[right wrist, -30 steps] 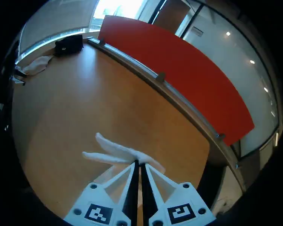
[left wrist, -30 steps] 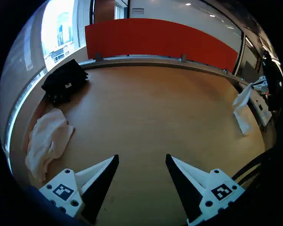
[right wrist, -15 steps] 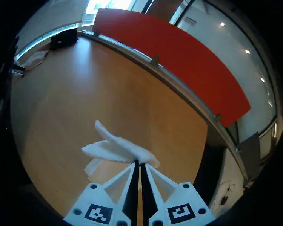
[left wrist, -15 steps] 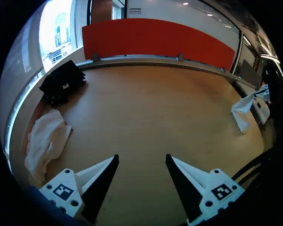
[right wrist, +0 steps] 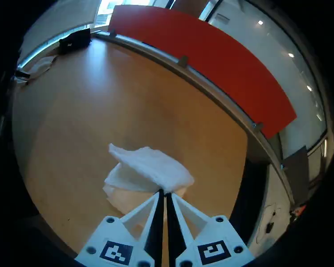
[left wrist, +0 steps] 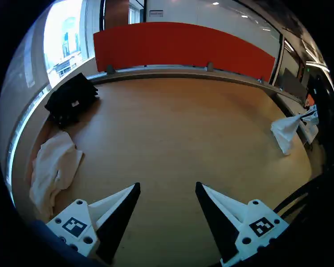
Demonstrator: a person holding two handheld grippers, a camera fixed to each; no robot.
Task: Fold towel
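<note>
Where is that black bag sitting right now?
In the left gripper view, the black bag lies at the far left of the wooden table, beside the window, just beyond the crumpled white towel.

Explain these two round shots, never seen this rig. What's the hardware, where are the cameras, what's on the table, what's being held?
No robot: a person holds a two-finger gripper in each hand, with a fisheye camera on each looking along its fingers. The left gripper view shows the left gripper open, holding nothing, above a wooden table. At that picture's left lie a crumpled white towel and a black bag; a red partition runs along the far edge. The right gripper view shows the right gripper shut on a second white towel, pinched at its edge, the rest drooping. That held towel also appears at the right of the left gripper view.
</note>
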